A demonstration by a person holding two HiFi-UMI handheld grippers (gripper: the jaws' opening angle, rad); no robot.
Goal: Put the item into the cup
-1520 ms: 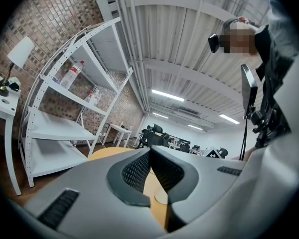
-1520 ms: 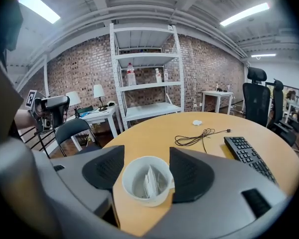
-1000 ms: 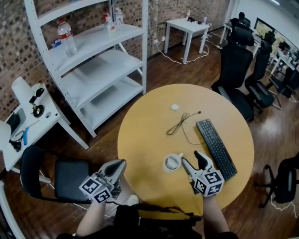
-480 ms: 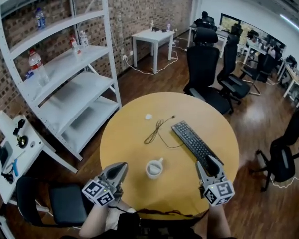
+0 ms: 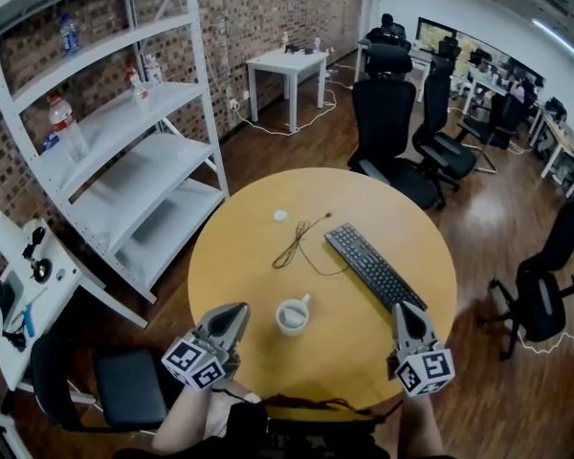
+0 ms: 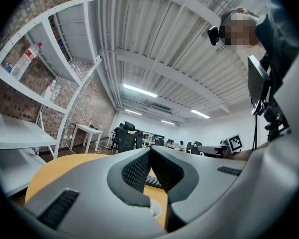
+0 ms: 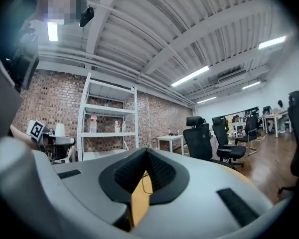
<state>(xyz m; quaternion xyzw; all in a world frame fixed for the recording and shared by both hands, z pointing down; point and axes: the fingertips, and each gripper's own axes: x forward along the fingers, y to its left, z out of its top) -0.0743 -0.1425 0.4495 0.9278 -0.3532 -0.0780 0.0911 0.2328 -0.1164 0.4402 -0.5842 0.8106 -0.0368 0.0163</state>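
Right gripper (image 5: 403, 308), hand-held over the near right edge of the table, has its jaws together with nothing between them; they have just been closing. Left gripper (image 5: 237, 311), over the near left edge, also has its jaws brought together, pads meeting at the tips, and it holds nothing.

Between the two, nearer the left gripper and touching neither, the small white cup with a handle (image 5: 293, 315) stands upright on the round yellow wooden table (image 5: 239, 256). Its handle points away from the person. What lies inside the cup cannot be made out.

Beyond the cup to the right, a black keyboard (image 5: 373, 266) lies diagonally, its near end just beside the right gripper's tips. A thin black cable (image 5: 297, 244) lies loosely looped left of the keyboard. A small white object (image 5: 280, 215) rests beyond the cable, near the far edge.

White open shelving (image 5: 124, 161) carrying plastic bottles stands left of the table, and black office chairs (image 5: 387, 122) stand beyond it.
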